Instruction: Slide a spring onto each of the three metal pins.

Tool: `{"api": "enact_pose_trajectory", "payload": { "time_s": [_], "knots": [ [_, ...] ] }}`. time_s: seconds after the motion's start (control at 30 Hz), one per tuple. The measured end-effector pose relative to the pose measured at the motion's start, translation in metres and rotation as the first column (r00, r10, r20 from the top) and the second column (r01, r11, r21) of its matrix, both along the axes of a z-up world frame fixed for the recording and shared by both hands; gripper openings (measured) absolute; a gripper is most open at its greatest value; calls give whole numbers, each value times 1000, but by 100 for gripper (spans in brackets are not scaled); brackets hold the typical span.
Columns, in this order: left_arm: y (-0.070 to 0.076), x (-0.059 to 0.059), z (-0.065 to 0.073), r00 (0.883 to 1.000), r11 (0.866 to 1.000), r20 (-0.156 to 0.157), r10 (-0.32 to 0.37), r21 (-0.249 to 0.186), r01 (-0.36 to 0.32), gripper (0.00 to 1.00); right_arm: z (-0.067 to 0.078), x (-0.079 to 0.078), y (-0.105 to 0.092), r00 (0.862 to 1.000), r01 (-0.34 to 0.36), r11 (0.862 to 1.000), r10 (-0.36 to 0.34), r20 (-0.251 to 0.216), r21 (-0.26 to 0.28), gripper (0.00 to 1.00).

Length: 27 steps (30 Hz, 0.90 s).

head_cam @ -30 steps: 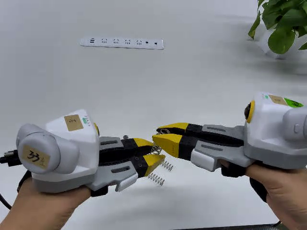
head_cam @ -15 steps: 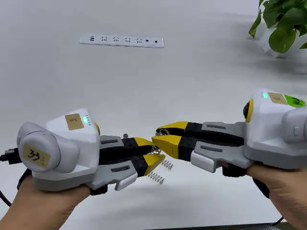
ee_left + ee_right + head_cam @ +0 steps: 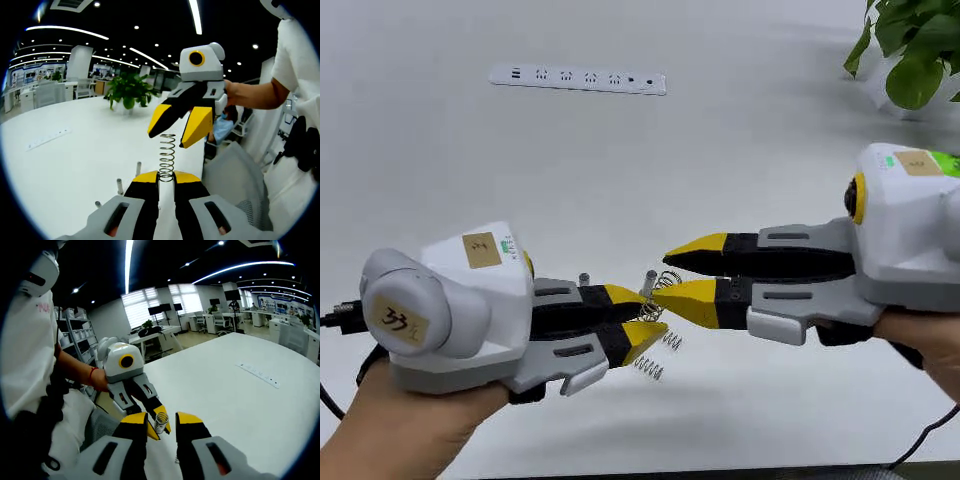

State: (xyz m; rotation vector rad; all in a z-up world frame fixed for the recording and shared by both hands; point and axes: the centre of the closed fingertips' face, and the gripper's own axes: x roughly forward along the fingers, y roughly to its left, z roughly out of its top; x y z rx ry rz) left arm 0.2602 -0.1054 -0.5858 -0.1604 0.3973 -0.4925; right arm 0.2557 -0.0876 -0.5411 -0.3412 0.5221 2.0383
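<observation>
Spread now at the right gripper [image 3: 662, 274], jaws nearly together a second ago. Drawn back to the right as well, baring a spring [image 3: 665, 281] at the tips. Blurred there in the head view; hard to say whether a pin sits inside that coil. Clearer from the left gripper view: spring upright, foot pinched between the jaws of the left gripper [image 3: 166, 176], top reaching up between the right's parted tips. Touching them or not, cannot tell. Just beside, three pins [image 3: 119, 186] standing on the table [image 3: 740, 180], partly masked by the left gripper in the head view. Two more springs [image 3: 648, 369] lying on the table under the tips. Both grippers level, nose to nose. Left hand [image 3: 400, 430] beneath one, right hand [image 3: 920, 345] cut off at the edge.
</observation>
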Motion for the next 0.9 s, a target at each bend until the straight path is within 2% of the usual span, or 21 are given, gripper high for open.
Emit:
{"api": "enact_pose_trajectory", "payload": {
  "time_s": [0.03, 0.1, 0.17, 0.27, 0.33, 0.37, 0.43, 0.53, 0.6, 0.63, 0.67, 0.83, 0.9],
  "knots": [
    [0, 0, 0, 1000, 1000, 1, -2, 3, 2, 10, 0, -2, -1, 999, -45, 999, 45, 27, -18, 23],
    [-1, -1, 0, 1000, 1000, 1, -7, 9, 7, 10, 0, -2, -1, 993, -91, 995, 93, 69, -35, 23],
    [-3, -2, 0, 1000, 1000, 1, -17, 18, 17, 10, 1, -4, -3, 981, -158, 985, 164, 103, -66, 23],
    [-4, -2, 1, 1000, 999, 3, -25, 24, 25, 10, 0, -6, -5, 950, -247, 962, 264, 166, -117, 22],
    [-4, -2, 2, 1000, 999, 7, -29, 27, 29, 10, -3, -9, -7, 921, -305, 940, 332, 202, -154, 22],
    [-4, -2, 2, 999, 999, 8, -32, 32, 32, 10, -4, -10, -7, 902, -332, 927, 367, 226, -177, 22],
    [-4, -2, 3, 999, 999, 11, -35, 32, 35, 10, -7, -9, -6, 879, -365, 910, 407, 250, -197, 22],
    [-4, -3, 3, 999, 999, 12, -40, 33, 40, 10, -9, -14, -5, 837, -420, 877, 474, 274, -232, 20],
    [-4, -4, 2, 999, 999, 11, -42, 35, 42, 10, -11, -17, -6, 815, -444, 860, 504, 285, -252, 19],
    [-4, -4, 2, 999, 998, 12, -44, 35, 44, 10, -14, -18, -6, 796, -459, 847, 526, 299, -268, 19],
    [-4, -5, 2, 999, 998, 11, -46, 34, 45, 10, -15, -18, -6, 784, -467, 839, 539, 308, -278, 19],
    [-4, -8, 2, 998, 998, 13, -53, 36, 53, 10, -16, -20, -5, 753, -497, 812, 579, 314, -306, 17],
    [-3, -9, 2, 998, 998, 15, -53, 37, 53, 10, -18, -20, -7, 726, -511, 795, 603, 332, -327, 16]
  ]
}}
